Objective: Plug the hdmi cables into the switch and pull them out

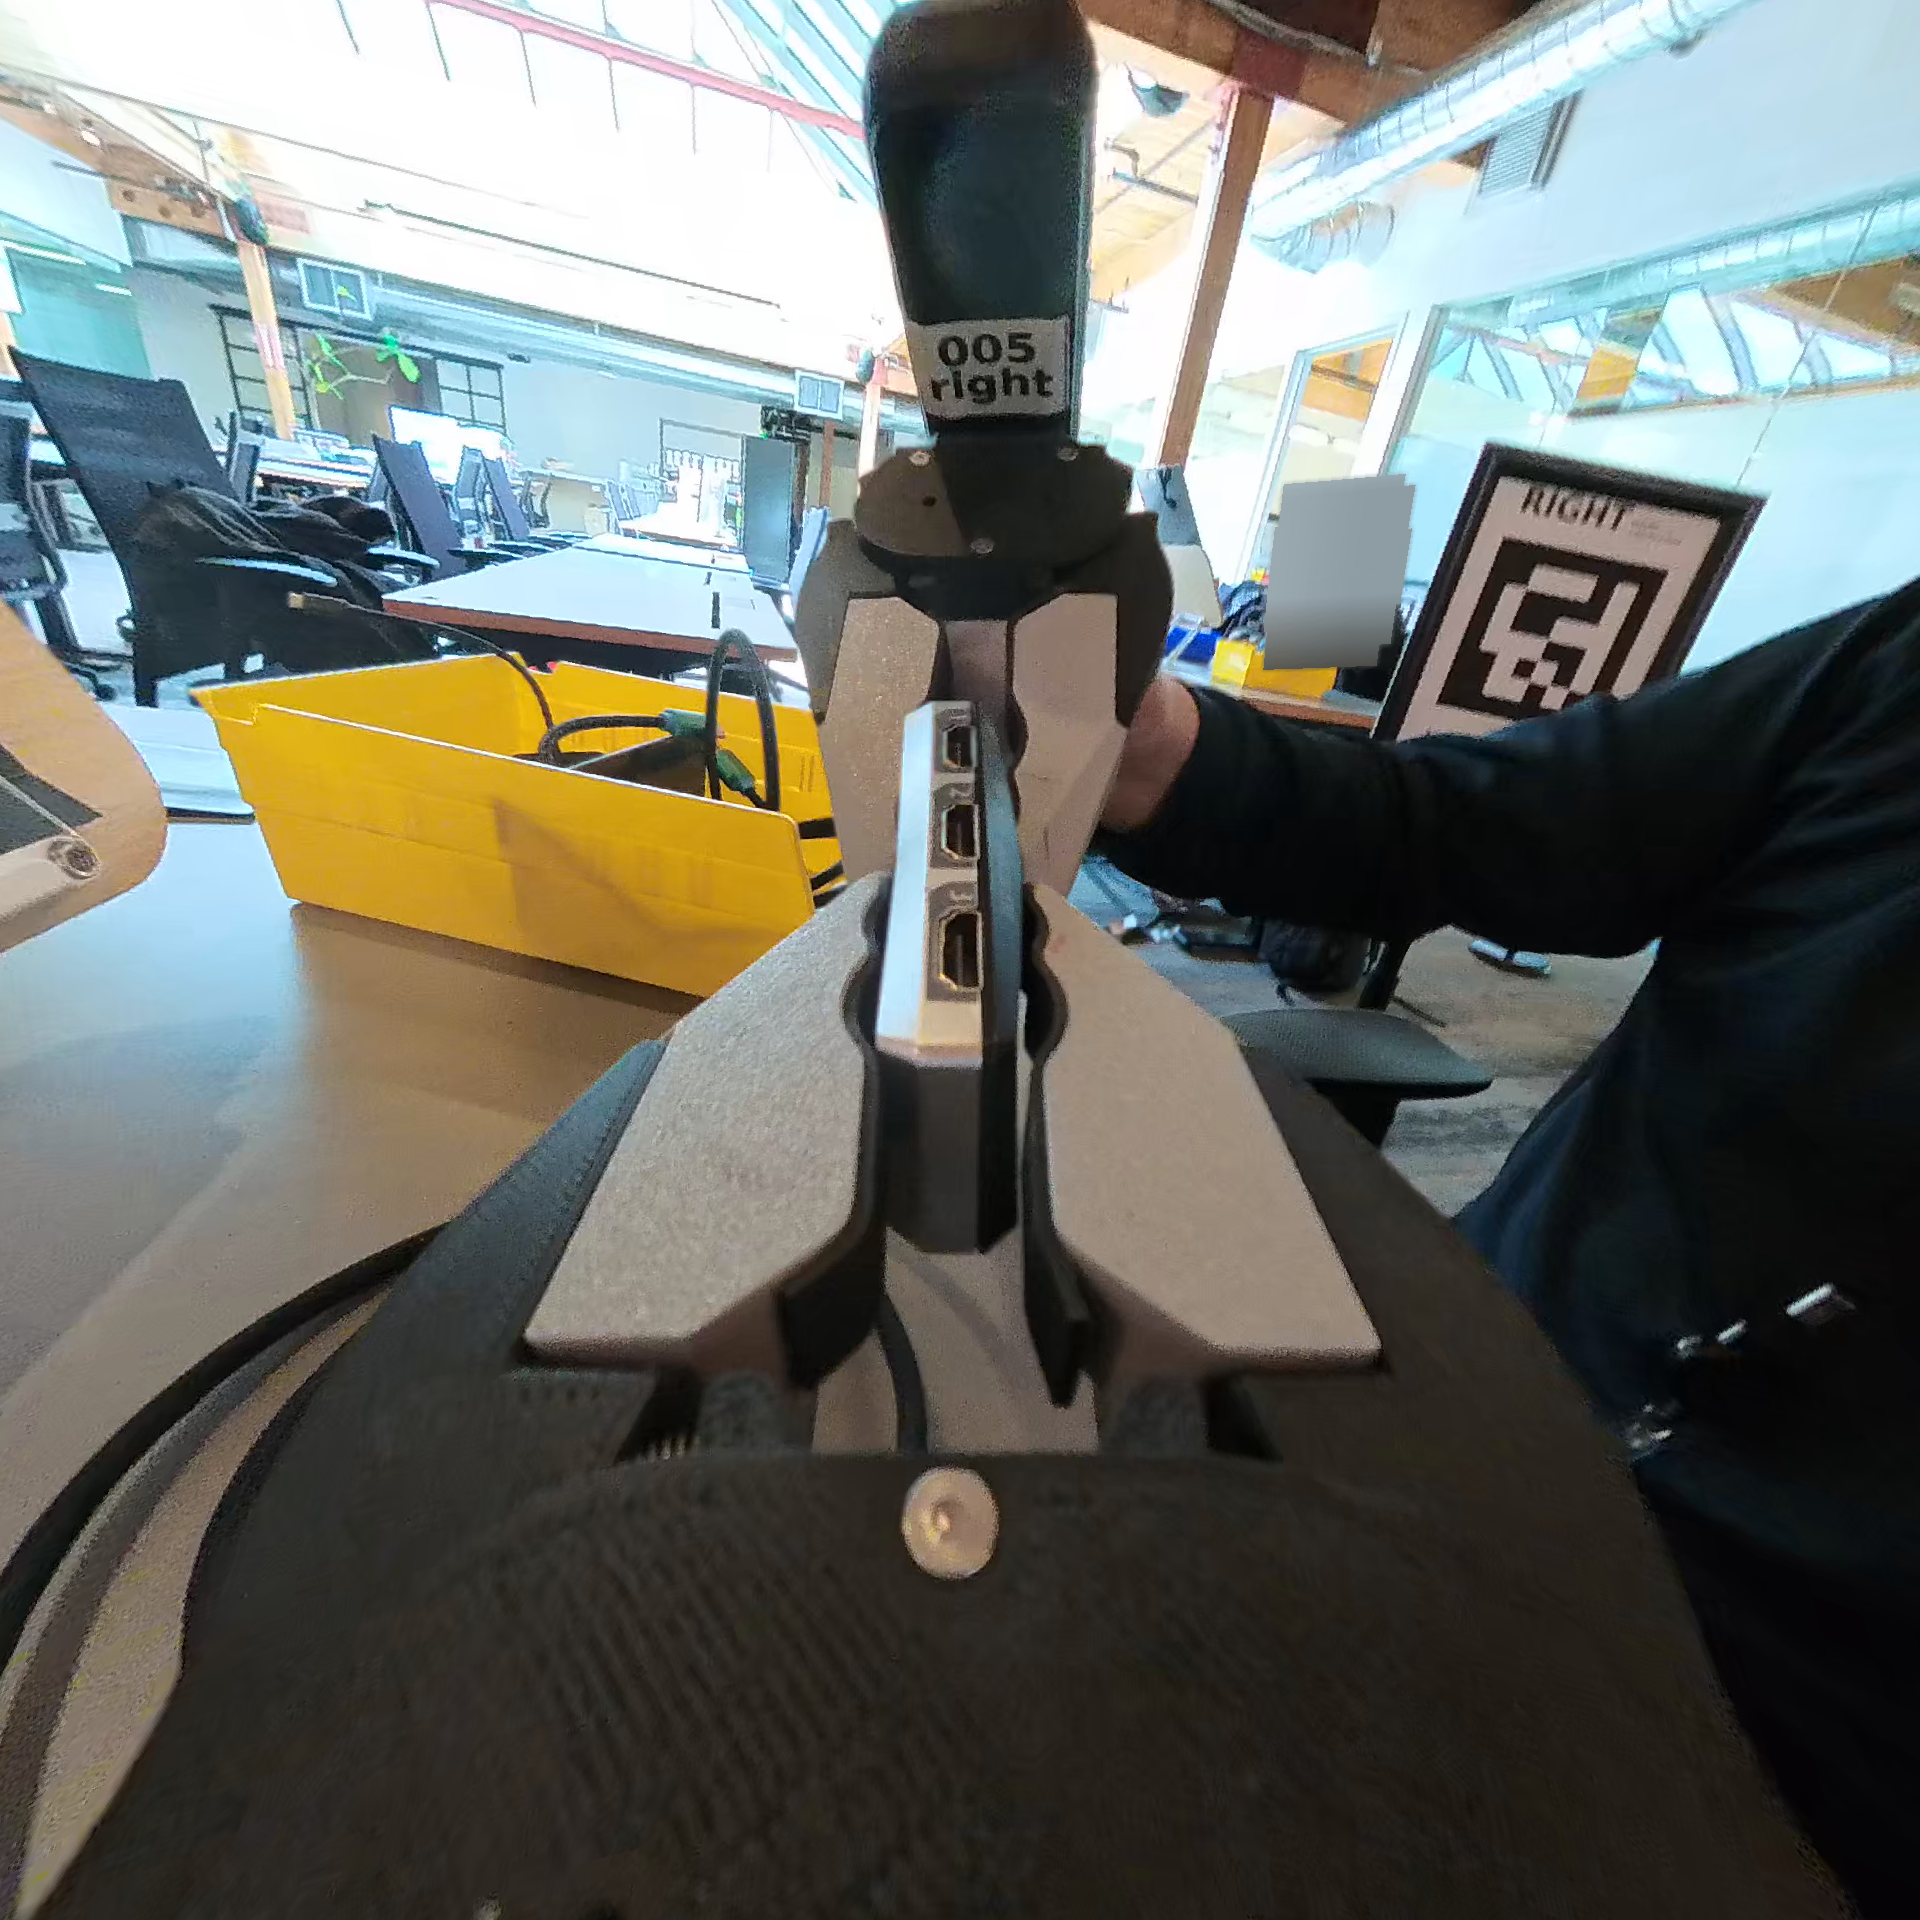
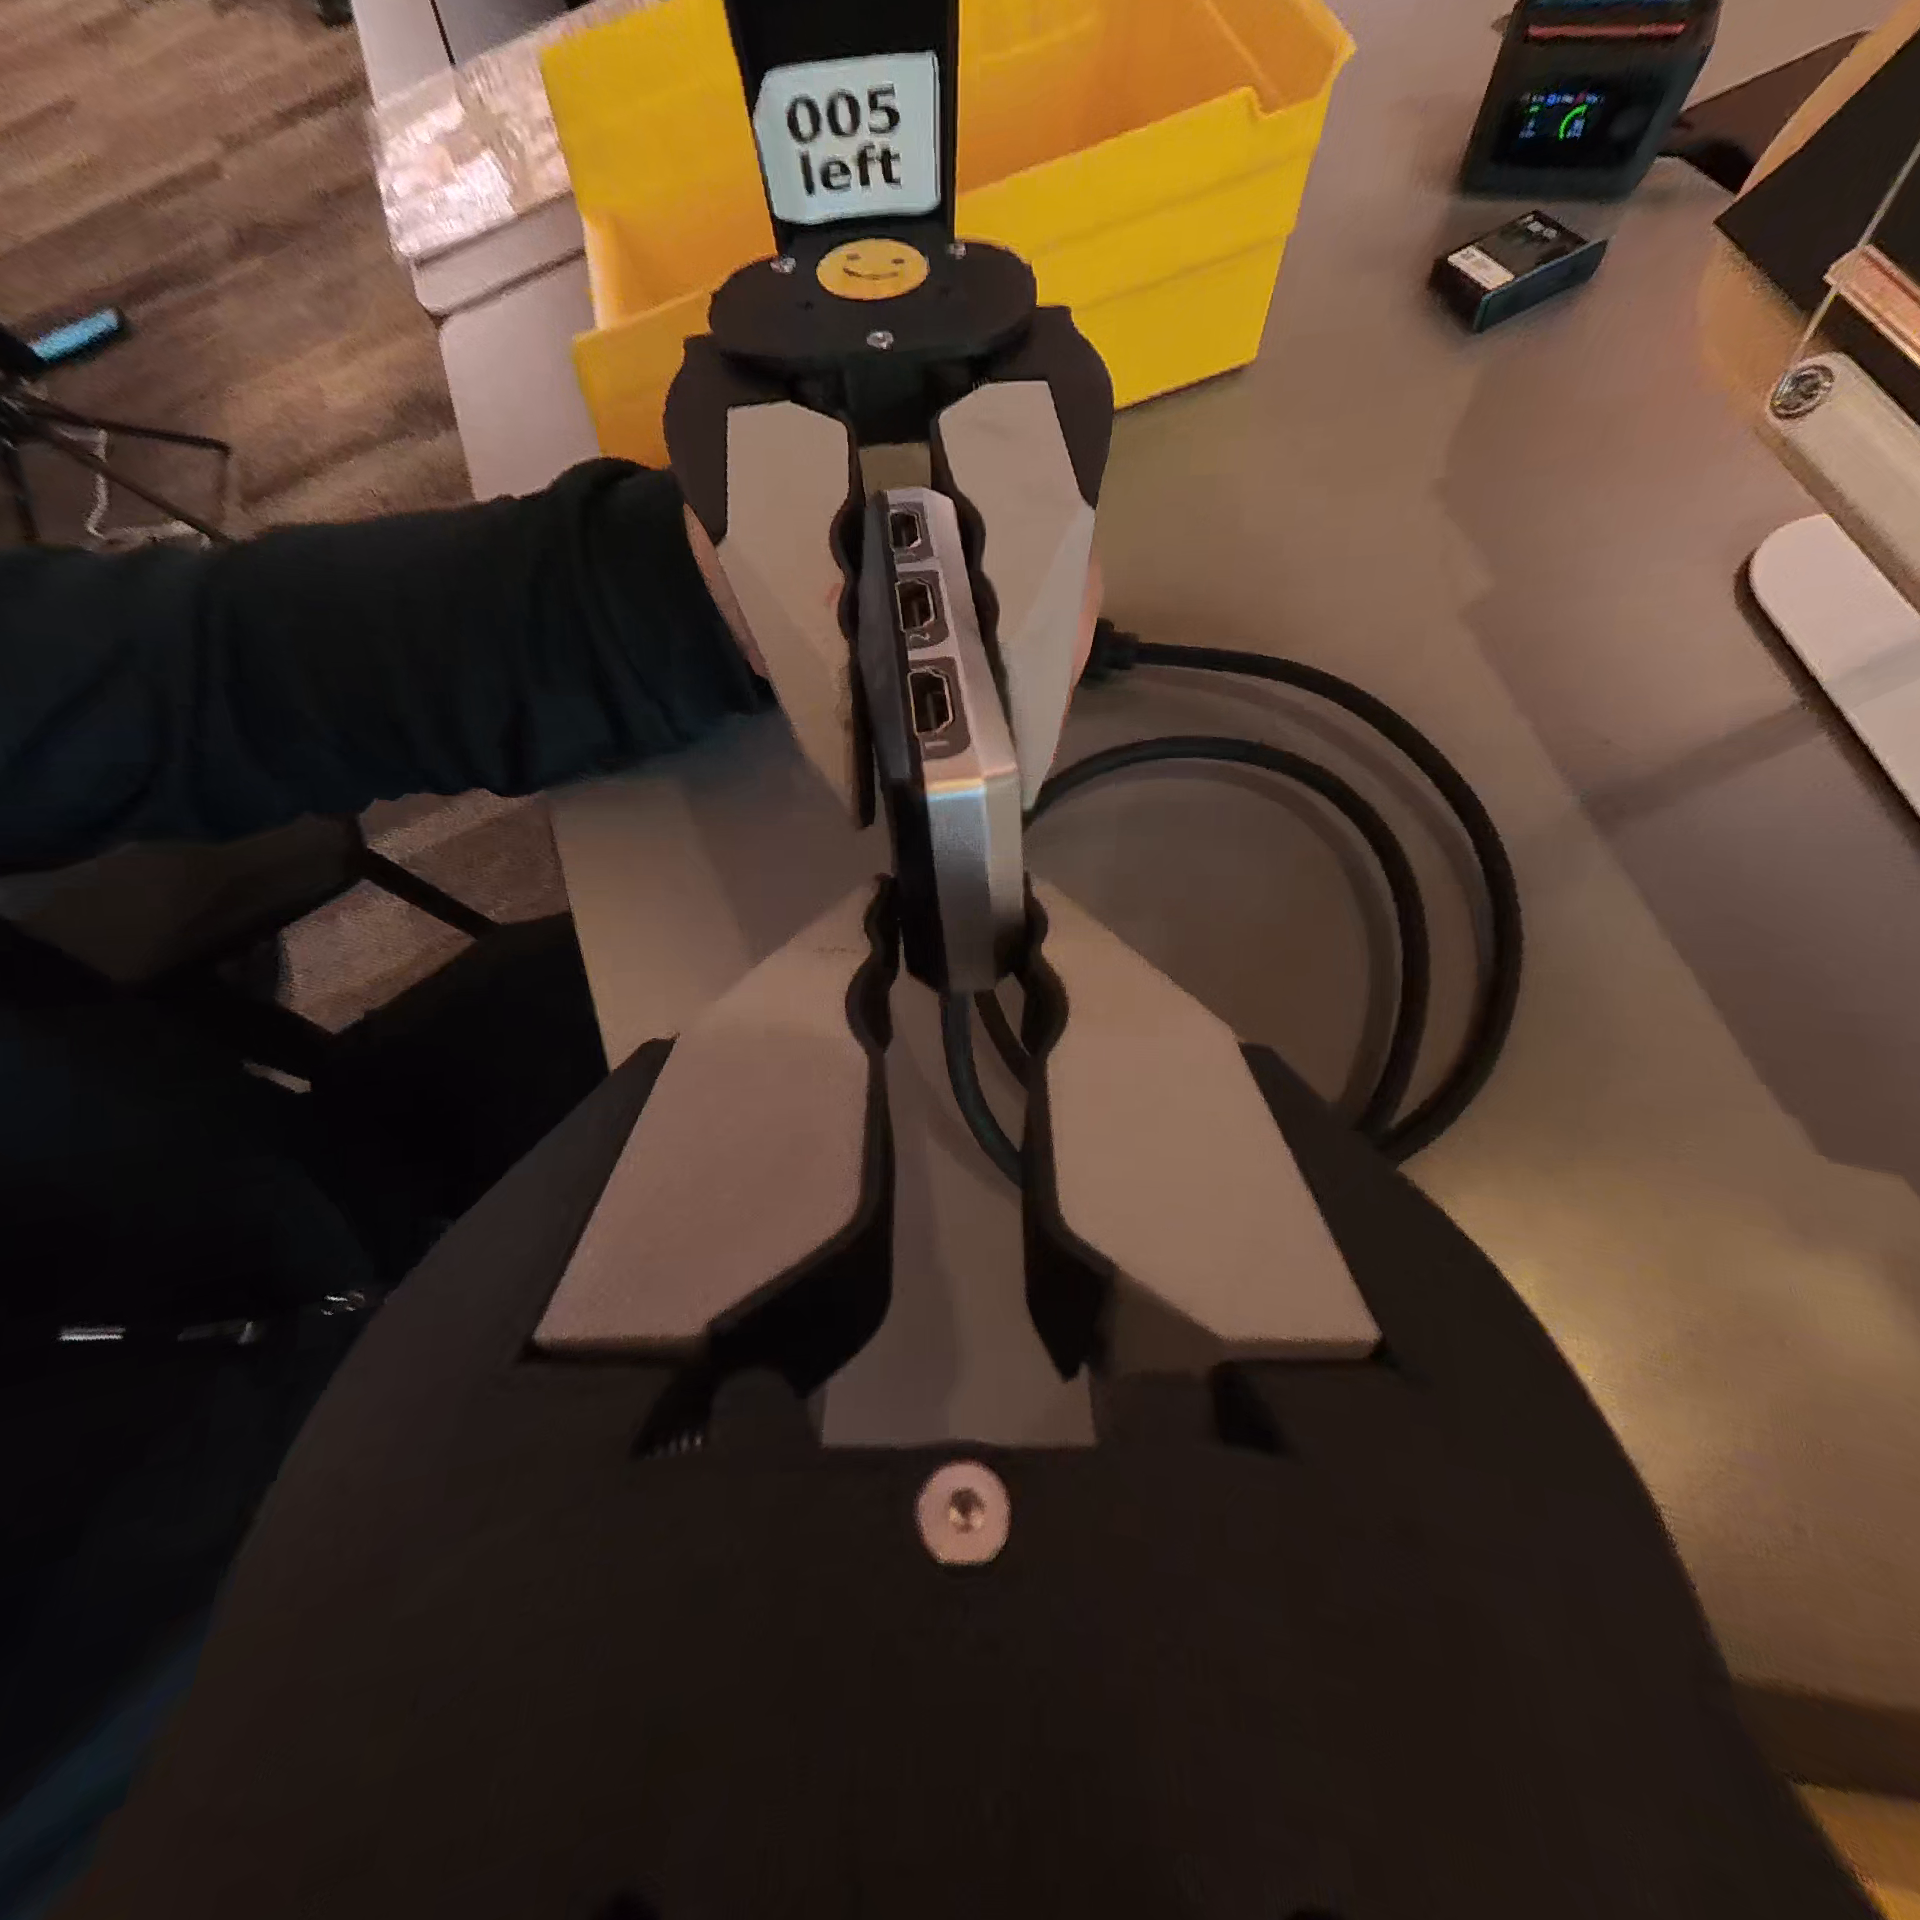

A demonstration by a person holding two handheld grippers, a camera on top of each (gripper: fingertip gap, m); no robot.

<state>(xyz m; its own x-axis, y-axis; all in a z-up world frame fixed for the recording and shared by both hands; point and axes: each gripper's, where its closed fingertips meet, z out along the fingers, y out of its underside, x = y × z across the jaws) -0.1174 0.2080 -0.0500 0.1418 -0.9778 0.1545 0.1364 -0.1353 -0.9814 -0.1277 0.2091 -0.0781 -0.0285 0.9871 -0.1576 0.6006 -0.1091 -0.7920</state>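
A flat silver-and-black HDMI switch [image 1: 935, 1039] is held on edge in the air between both grippers, which face each other. Three HDMI ports [image 1: 958, 951] line its narrow side, all empty. My left gripper [image 1: 951, 987] is shut on the near end of the switch. My right gripper [image 1: 966, 852] closes on its far end. In the right wrist view my right gripper [image 2: 961, 920] pinches the switch [image 2: 971, 831] at its lower end, and the left gripper [image 2: 945, 800] holds the upper end. A black cable [image 2: 1455, 883] leaves the switch's lower end and loops on the table.
A yellow bin [image 1: 499, 831] with coiled cables [image 1: 665, 727] stands on the table [image 1: 260, 1091], behind the grippers [image 2: 1143, 208]. A black device with a small screen [image 2: 1579, 104] and a small black box [image 2: 1517, 265] sit at the far right. A person's dark sleeve [image 1: 1455, 810] reaches in. The grippers are tip to tip, or close to it.
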